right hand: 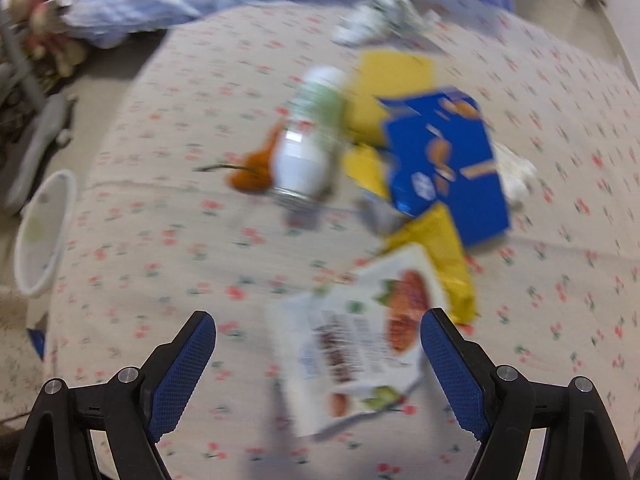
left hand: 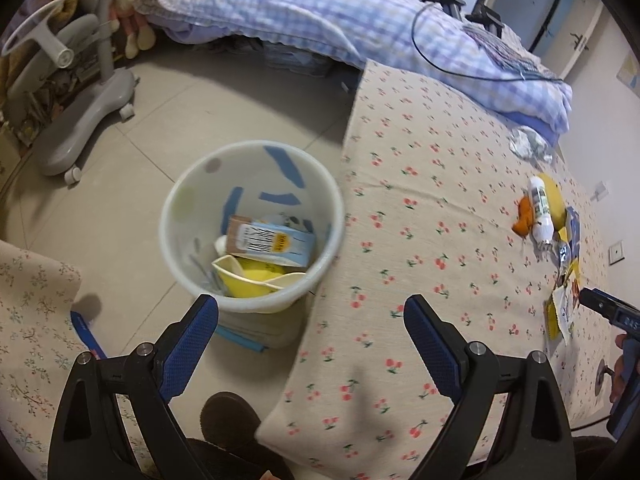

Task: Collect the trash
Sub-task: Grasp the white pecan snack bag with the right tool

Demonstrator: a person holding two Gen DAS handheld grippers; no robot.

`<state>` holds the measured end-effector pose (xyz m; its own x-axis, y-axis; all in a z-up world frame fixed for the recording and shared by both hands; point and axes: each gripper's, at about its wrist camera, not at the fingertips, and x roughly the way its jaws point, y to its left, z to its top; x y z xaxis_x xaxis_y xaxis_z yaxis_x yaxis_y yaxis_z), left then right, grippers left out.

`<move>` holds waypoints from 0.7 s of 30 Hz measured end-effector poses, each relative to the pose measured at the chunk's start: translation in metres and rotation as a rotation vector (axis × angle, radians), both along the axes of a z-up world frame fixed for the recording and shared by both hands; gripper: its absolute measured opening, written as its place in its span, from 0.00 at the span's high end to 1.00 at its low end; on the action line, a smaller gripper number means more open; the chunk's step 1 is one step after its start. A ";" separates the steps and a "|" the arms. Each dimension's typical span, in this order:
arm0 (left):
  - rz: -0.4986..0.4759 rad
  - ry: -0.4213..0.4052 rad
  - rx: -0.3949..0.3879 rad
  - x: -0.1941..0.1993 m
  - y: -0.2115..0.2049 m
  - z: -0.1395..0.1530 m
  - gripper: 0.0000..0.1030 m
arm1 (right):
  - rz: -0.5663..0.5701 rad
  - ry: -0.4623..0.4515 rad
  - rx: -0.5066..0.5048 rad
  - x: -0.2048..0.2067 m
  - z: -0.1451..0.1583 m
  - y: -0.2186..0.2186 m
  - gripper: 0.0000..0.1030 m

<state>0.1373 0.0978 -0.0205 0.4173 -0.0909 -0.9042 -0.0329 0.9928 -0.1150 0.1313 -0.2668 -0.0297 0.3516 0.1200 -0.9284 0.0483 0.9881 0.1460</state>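
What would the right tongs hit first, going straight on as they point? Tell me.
Most likely the white snack wrapper lying flat on the bedsheet; it sits between the open right tongs. Blur leaves depth uncertain.

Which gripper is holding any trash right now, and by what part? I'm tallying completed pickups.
Neither. The left gripper is open and empty near the trash bin; the right gripper is open over the white snack wrapper, not gripping it.
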 end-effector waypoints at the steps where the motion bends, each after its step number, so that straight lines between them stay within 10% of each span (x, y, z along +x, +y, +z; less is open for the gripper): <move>1: -0.006 0.005 -0.003 0.001 -0.005 -0.001 0.07 | -0.021 0.011 0.009 0.001 -0.003 -0.006 0.15; 21: -0.098 0.034 0.001 0.007 -0.065 -0.009 0.07 | -0.154 0.058 0.109 -0.001 -0.020 -0.034 0.15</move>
